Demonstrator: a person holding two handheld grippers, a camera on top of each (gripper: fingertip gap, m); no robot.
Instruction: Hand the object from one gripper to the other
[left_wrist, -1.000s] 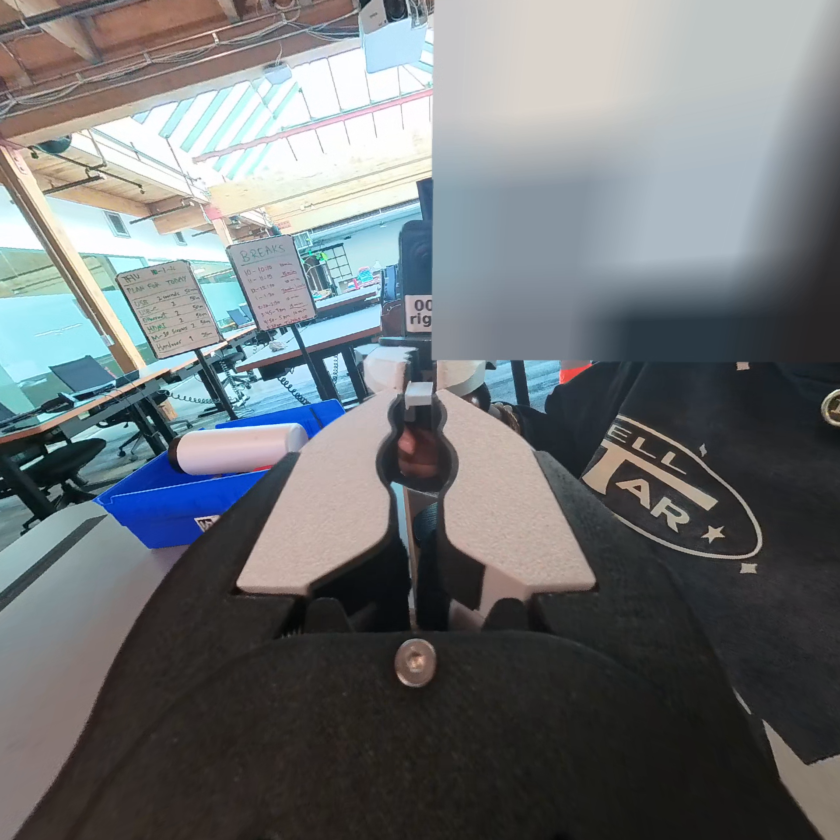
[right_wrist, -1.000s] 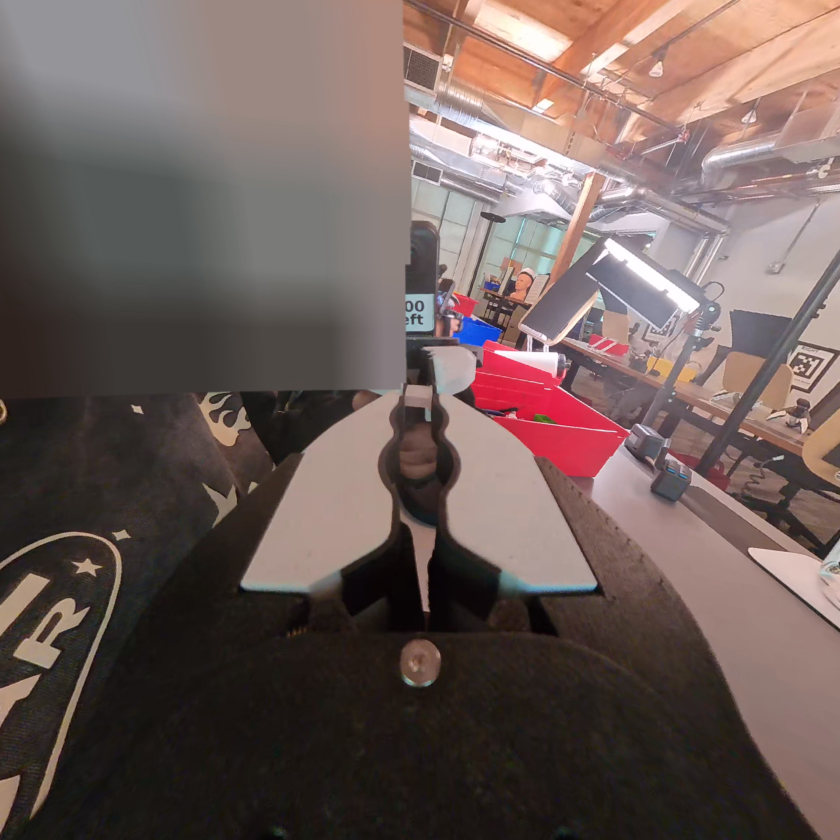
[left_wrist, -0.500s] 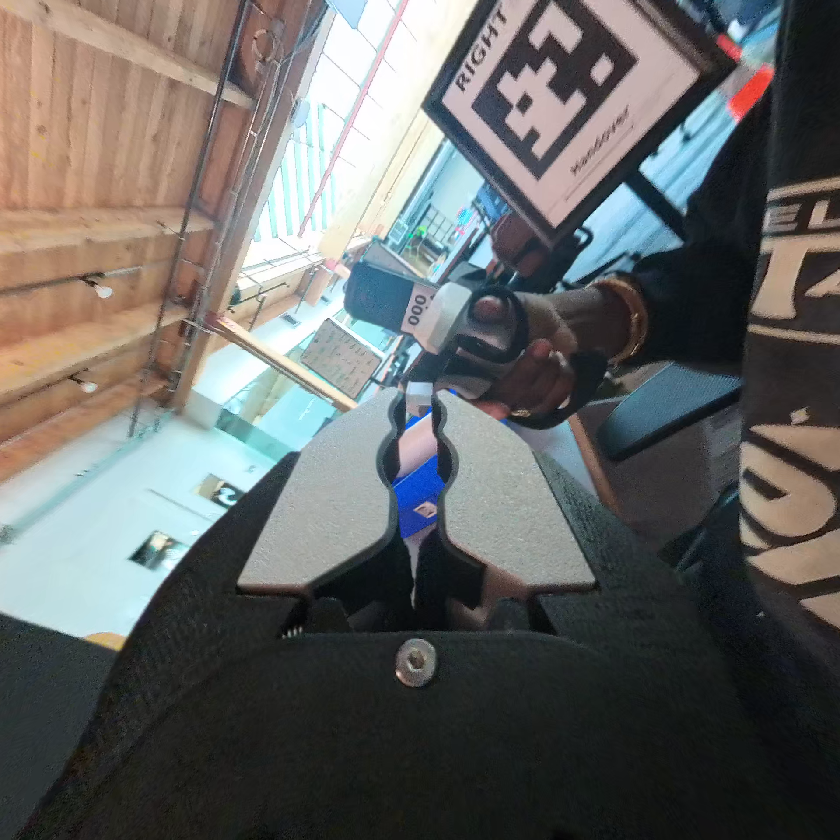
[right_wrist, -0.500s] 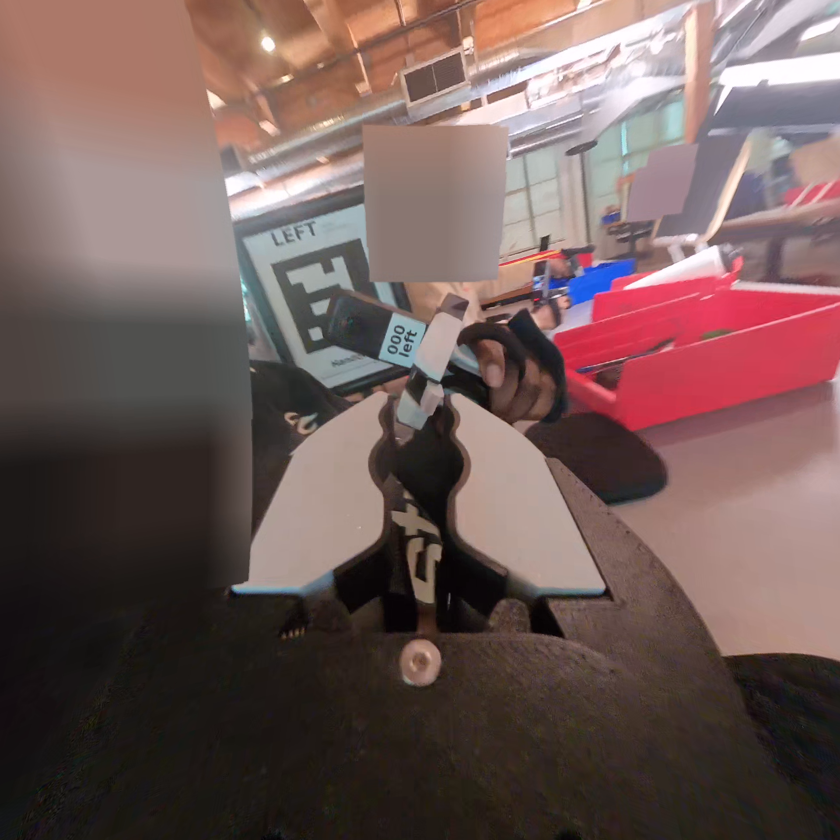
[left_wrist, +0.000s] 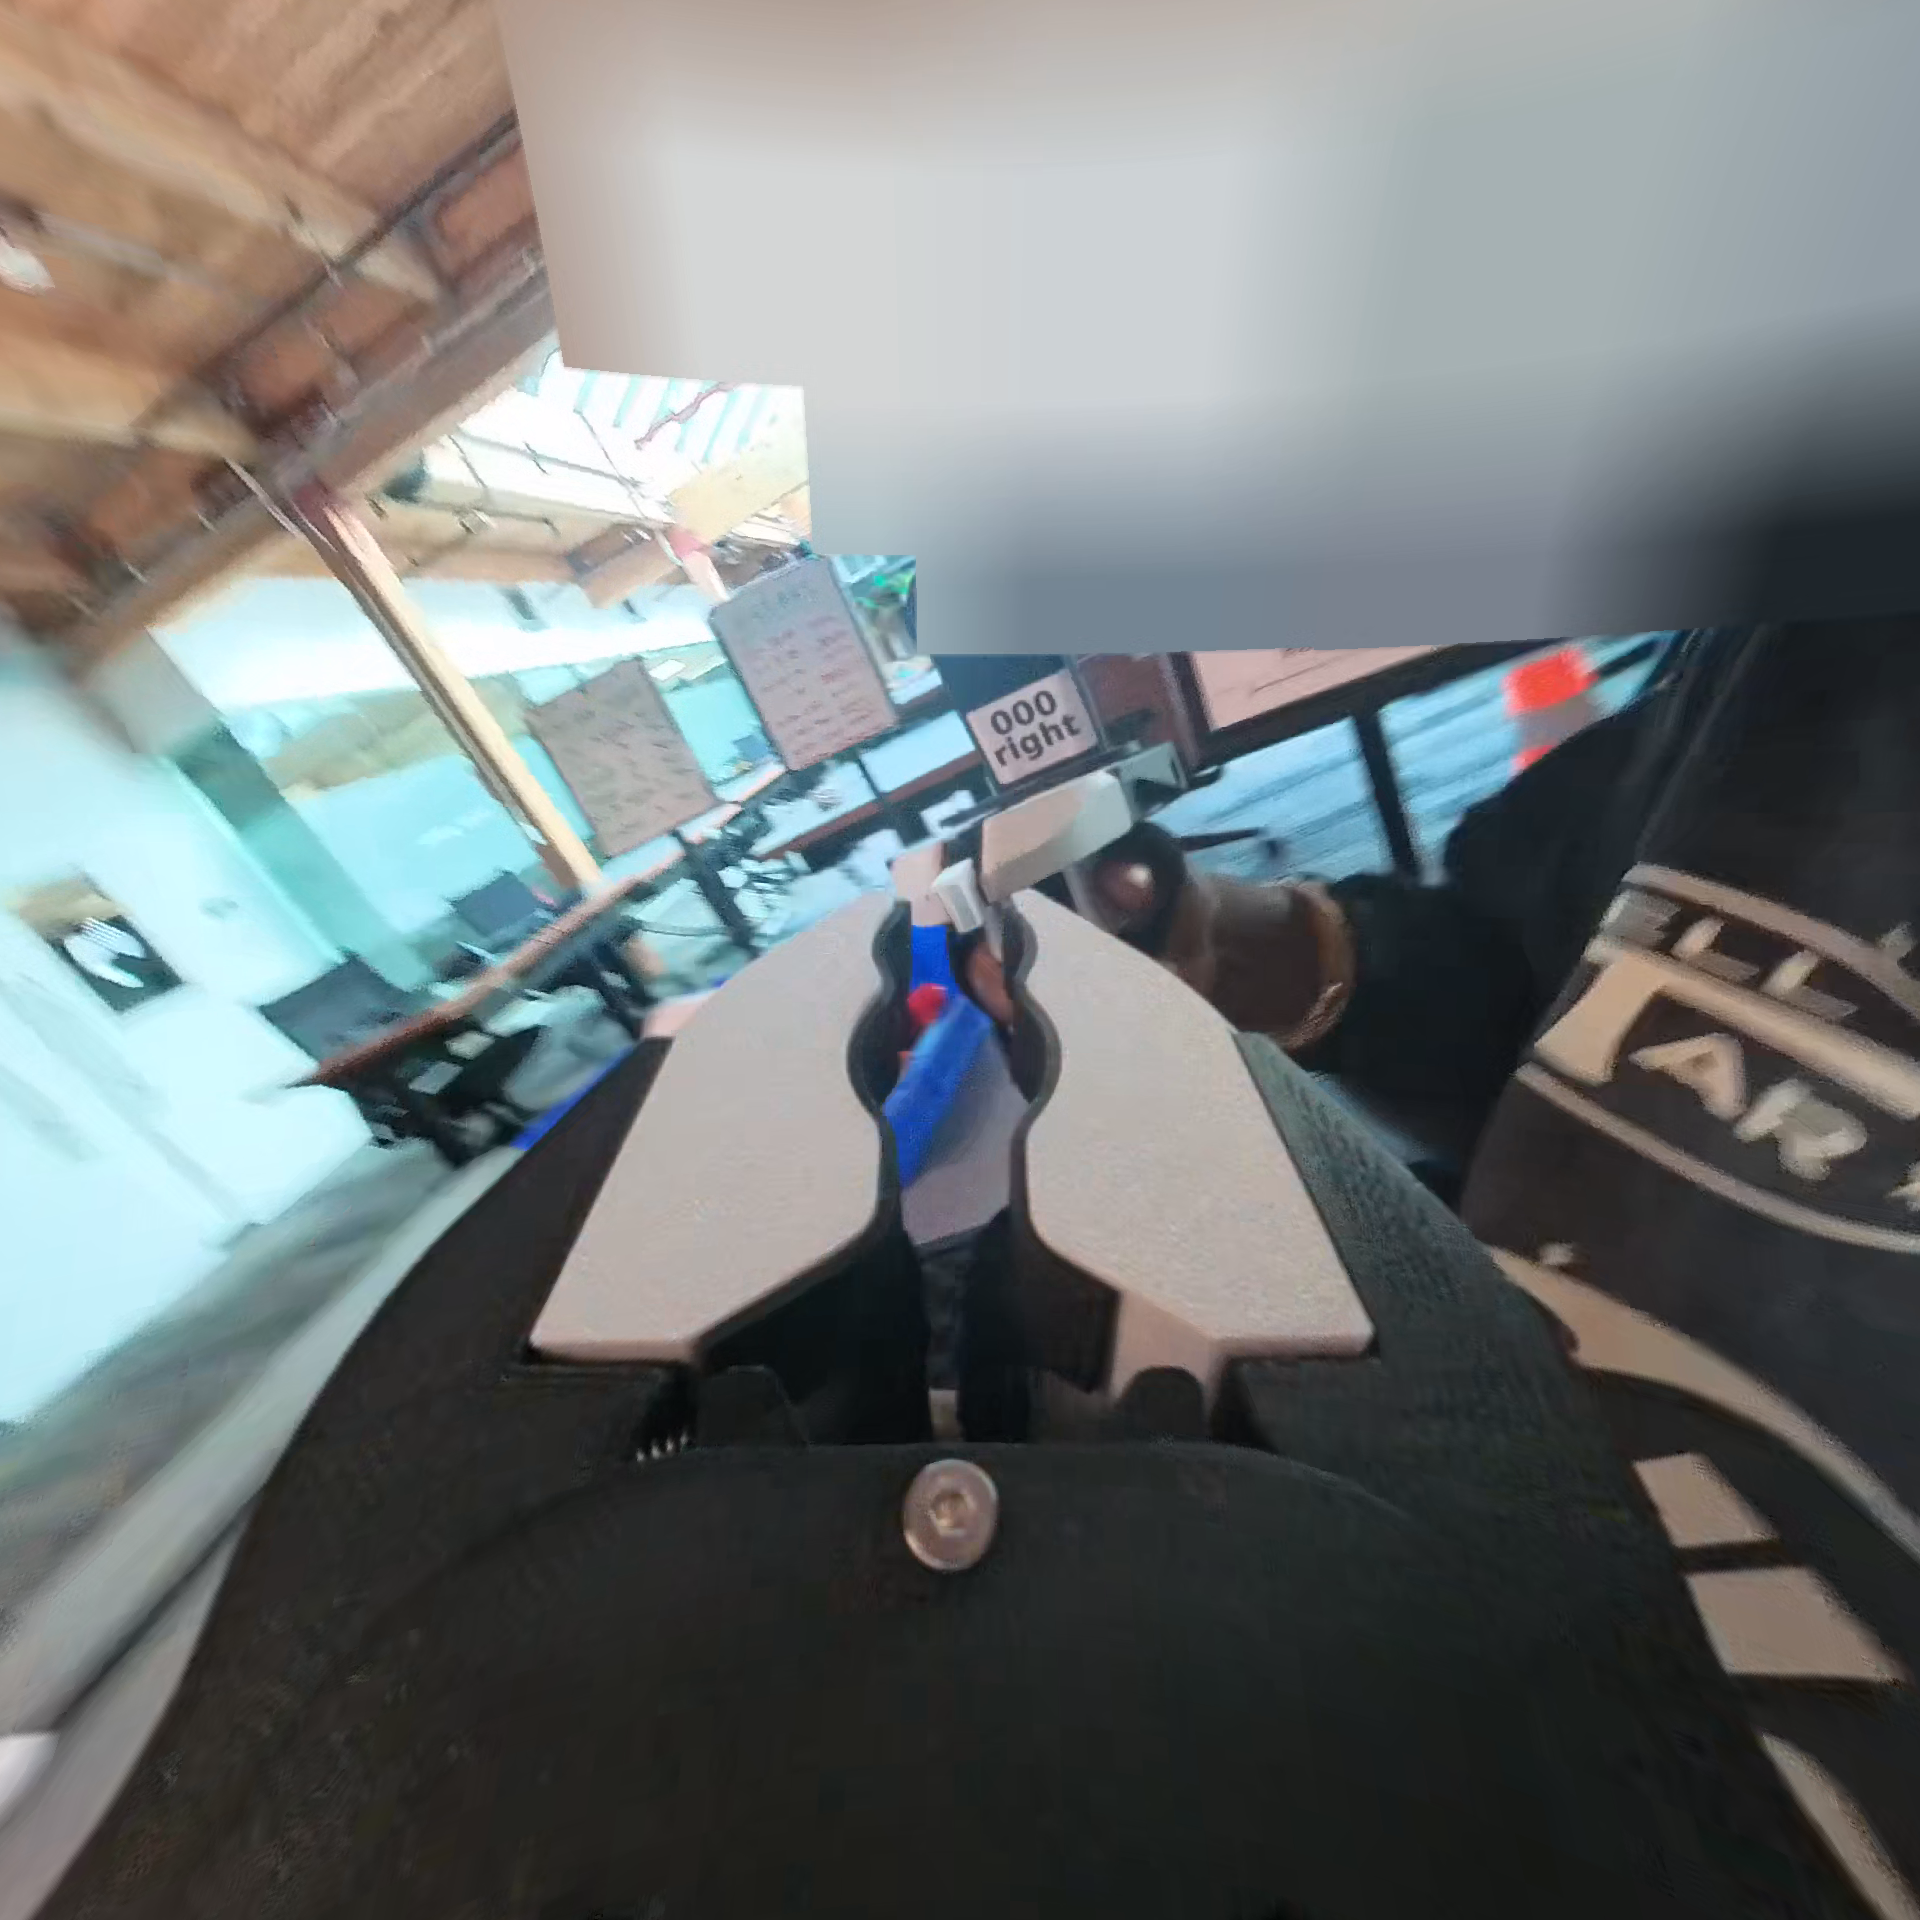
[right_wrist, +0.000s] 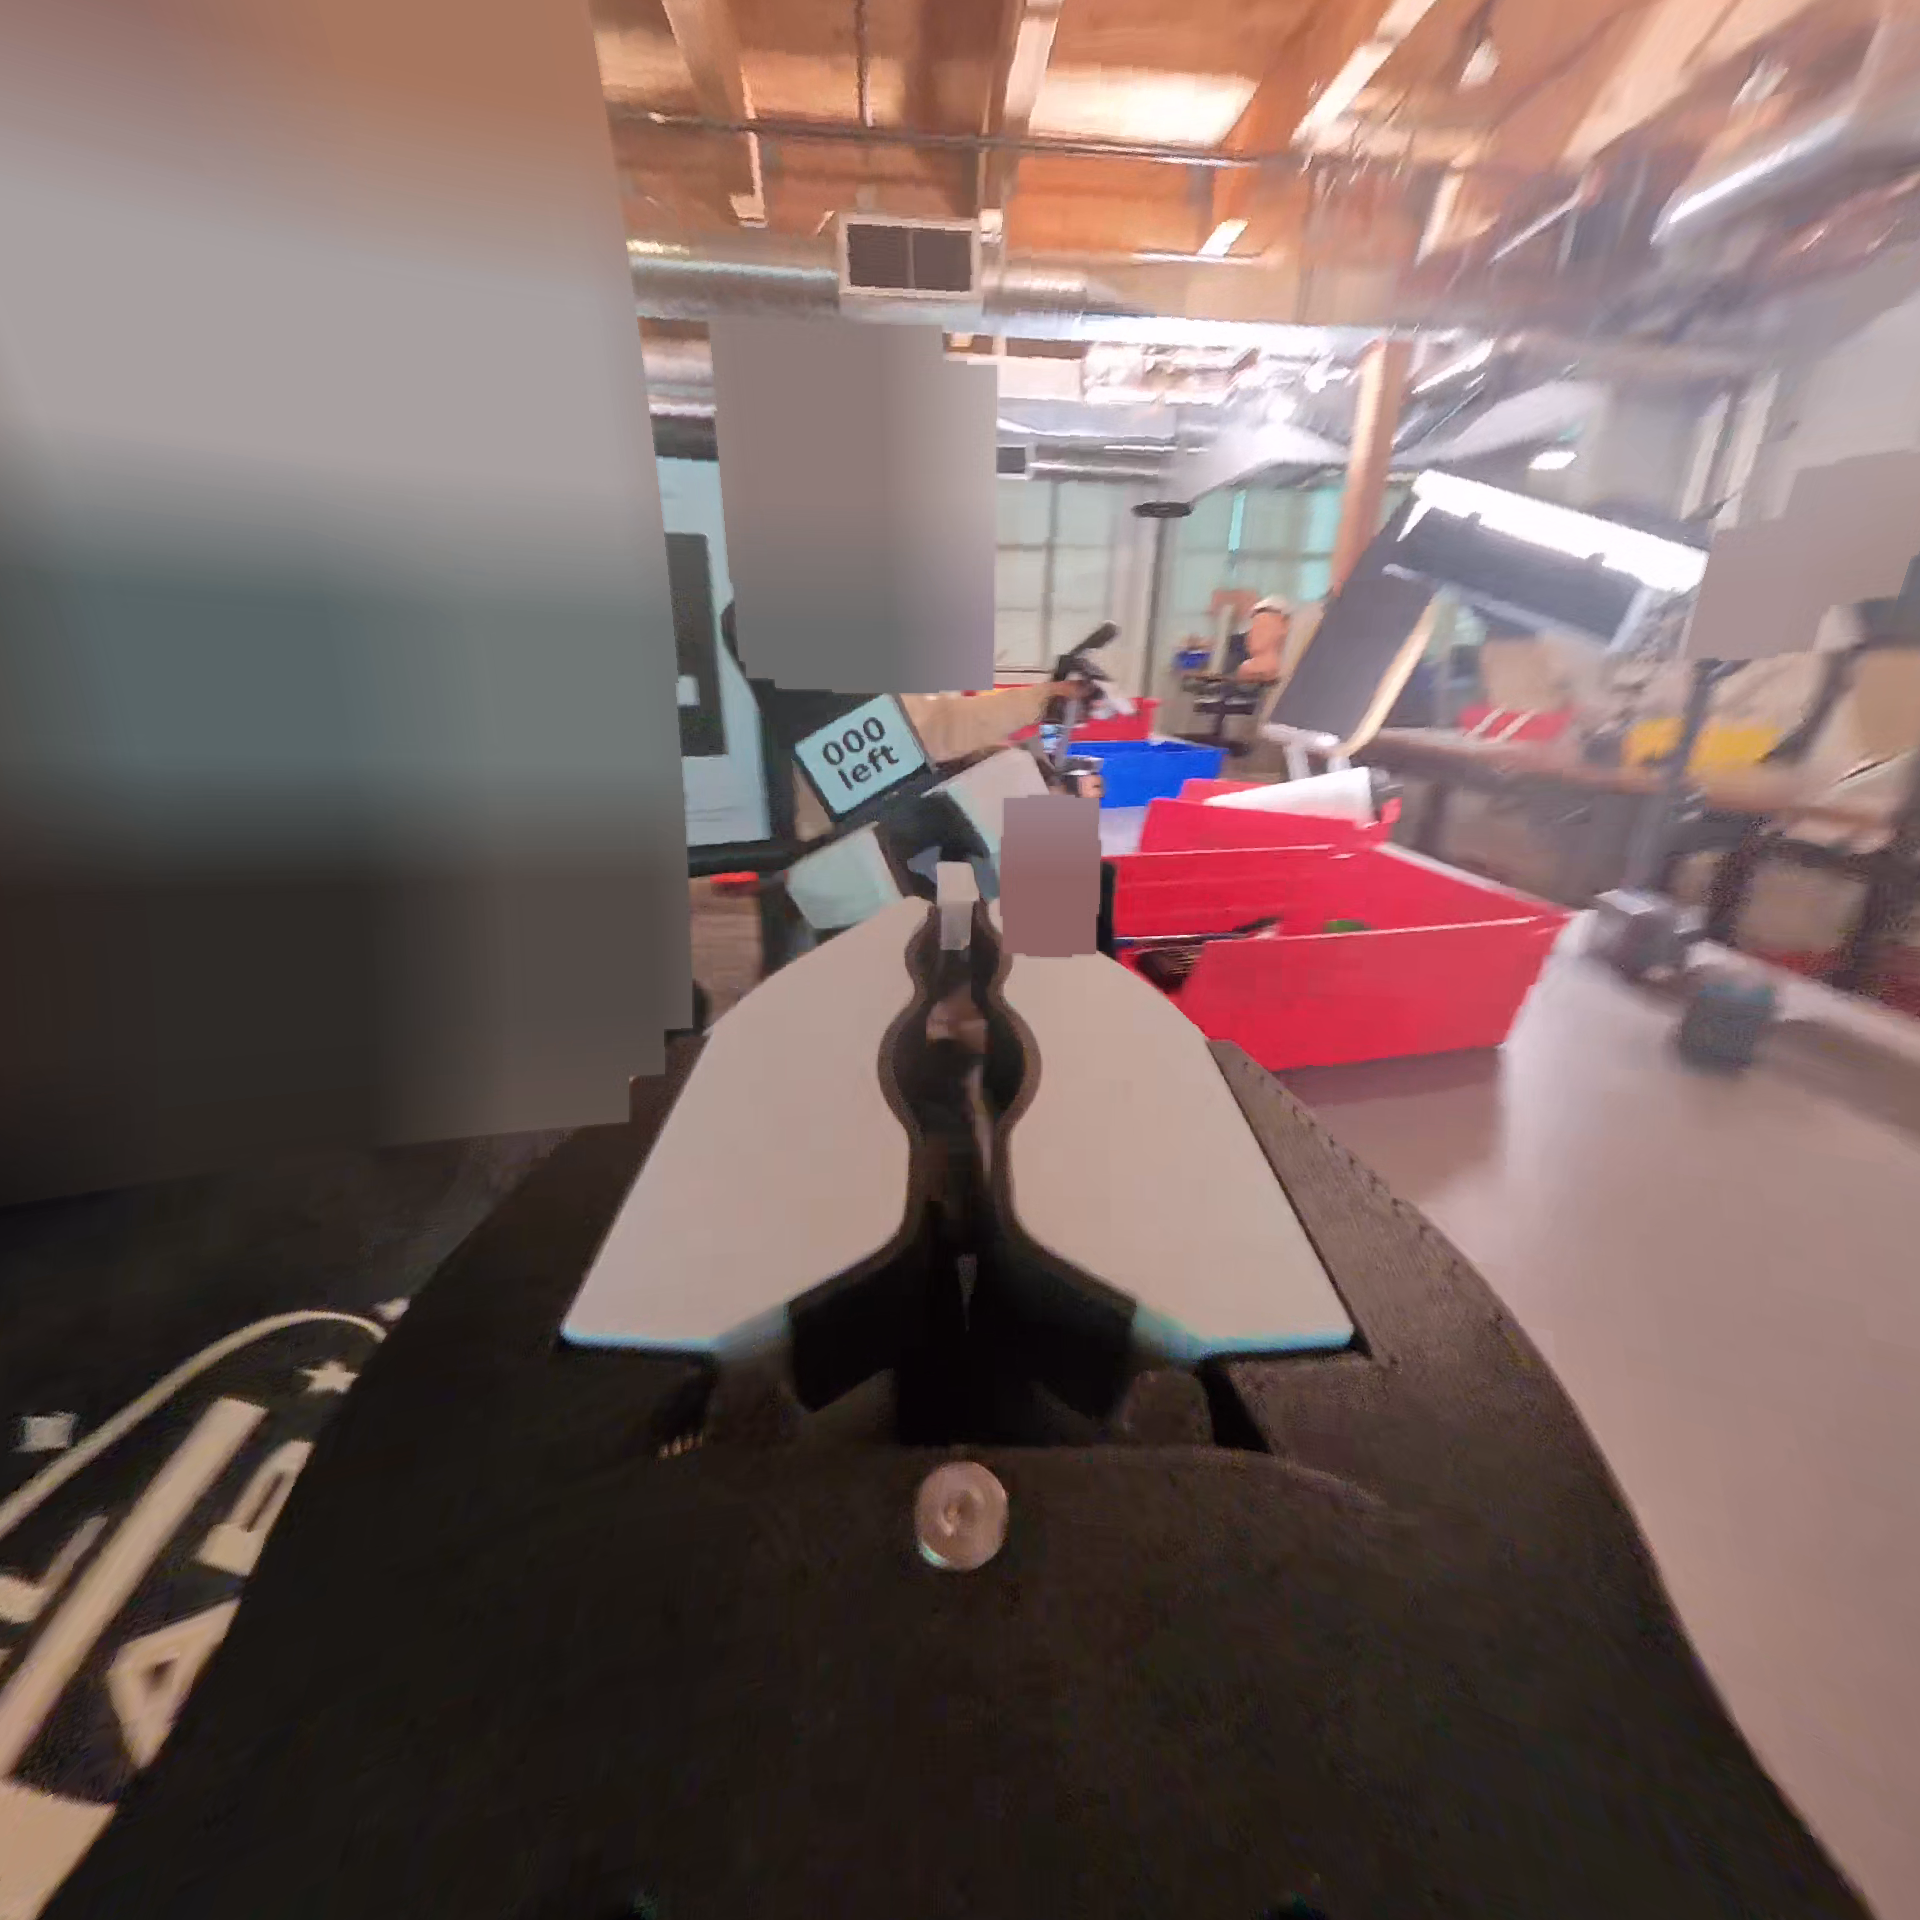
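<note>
A small pale grey block (right_wrist: 956, 906) is pinched between the fingertips of my right gripper (right_wrist: 954, 935), which is shut on it. In the left wrist view the block (left_wrist: 961, 902) sticks out of the right gripper's pale fingers (left_wrist: 1049, 842), just above my left gripper's tips. My left gripper (left_wrist: 954, 925) has its fingers slightly parted, and only background shows in the gap. The two grippers face each other tip to tip in the air. The left gripper also shows in the right wrist view (right_wrist: 894, 831), just behind the block.
A person's dark printed shirt (left_wrist: 1714, 1039) is close on the right, with a hand (left_wrist: 1247, 956) on the right gripper's handle. A red bin (right_wrist: 1351, 966) holding a white roll (right_wrist: 1309, 800) stands on the grey table (right_wrist: 1662, 1247). A blue bin (left_wrist: 940, 1070) shows through the left gap.
Both grippers were shut tip to tip on the block and tilted together. Now they are nearly level again, and the left fingers have parted while the right stays shut on the block.
</note>
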